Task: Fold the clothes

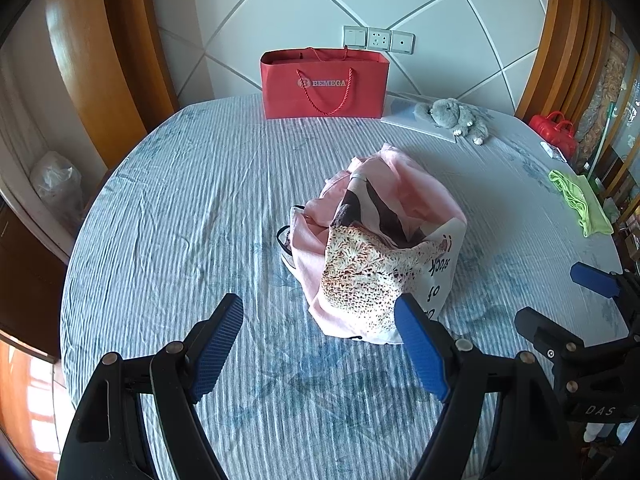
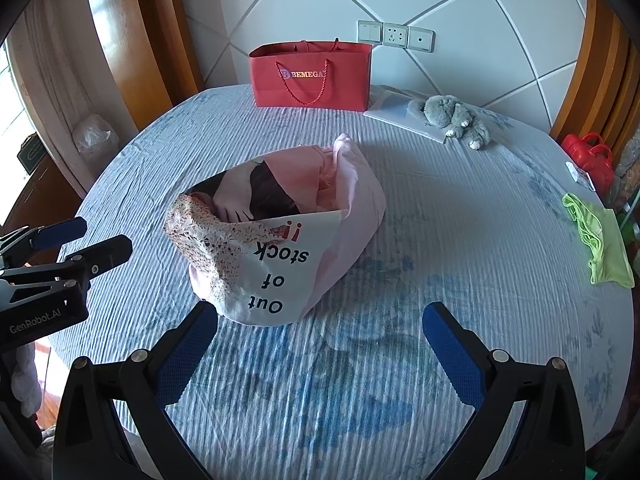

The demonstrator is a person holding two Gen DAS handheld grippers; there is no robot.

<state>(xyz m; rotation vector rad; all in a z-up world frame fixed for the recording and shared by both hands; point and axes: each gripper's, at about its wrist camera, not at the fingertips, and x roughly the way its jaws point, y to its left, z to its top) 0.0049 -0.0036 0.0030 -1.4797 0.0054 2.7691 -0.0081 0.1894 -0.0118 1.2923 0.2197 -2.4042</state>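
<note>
Bed [image 1: 160,208] occupying the foreground, with a crumpled T-shirt [image 1: 376,248] near its centre. Shopping bag [image 1: 324,84] standing upright at the far edge against the wall, below a row of wall switches and a socket [image 1: 378,39]. Plush rabbit [image 1: 454,114] lying right of the bag, resting partly on a flat booklet [image 1: 408,118]. A second garment [image 1: 580,204] lies flat at the bed's right edge. Left gripper [image 1: 320,344] and right gripper [image 2: 320,352] sit nearest the viewer, side by side, before the T-shirt.
</note>
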